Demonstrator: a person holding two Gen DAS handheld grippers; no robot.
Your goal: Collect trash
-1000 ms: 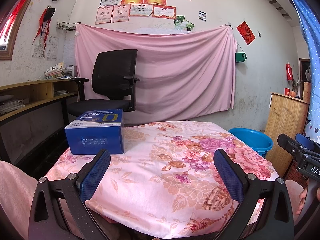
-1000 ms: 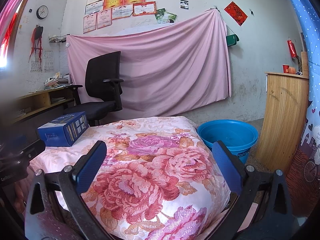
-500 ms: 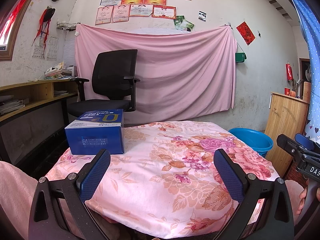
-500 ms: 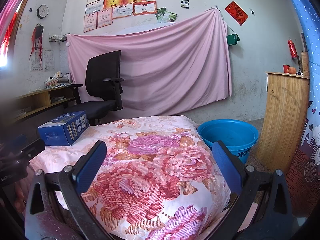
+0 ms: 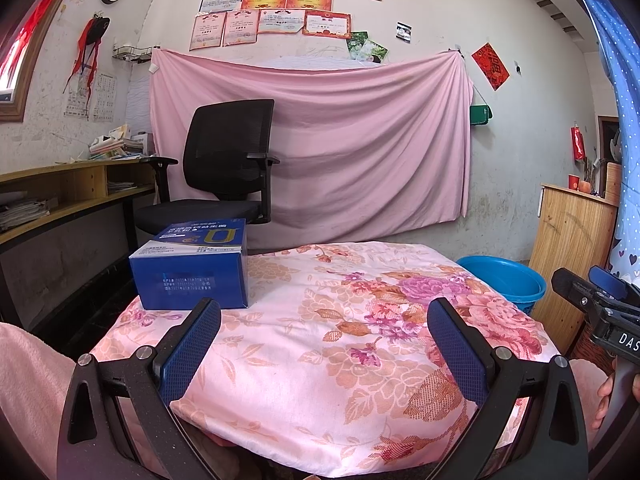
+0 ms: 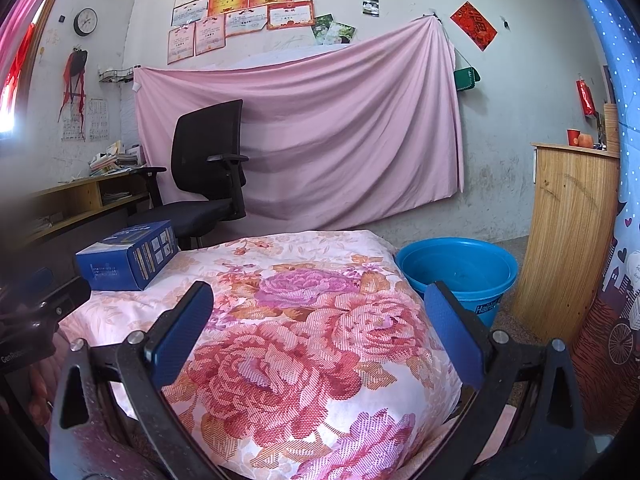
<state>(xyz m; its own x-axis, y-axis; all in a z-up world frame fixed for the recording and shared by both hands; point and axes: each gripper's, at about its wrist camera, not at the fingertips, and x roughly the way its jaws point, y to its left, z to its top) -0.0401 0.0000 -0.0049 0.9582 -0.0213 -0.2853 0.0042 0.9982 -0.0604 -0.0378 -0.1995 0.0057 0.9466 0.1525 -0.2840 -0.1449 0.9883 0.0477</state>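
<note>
So on the left there's a blue box [image 5: 191, 266] sitting on the flowery cloth [image 5: 320, 340], just past the left gripper [image 5: 324, 344], which is spread wide with nothing in it. Right gripper [image 6: 320, 340] is the same, wide apart and empty, over the cloth's right half. Off the right edge is a blue basin [image 6: 460, 268] on the floor, looks empty. I'd say collecting hasn't started, box isn't touched yet

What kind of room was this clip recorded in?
Probably a lived-in home room used as a study: a desk stacked with books, an office chair, and certificates stuck on the plaster wall.
</note>
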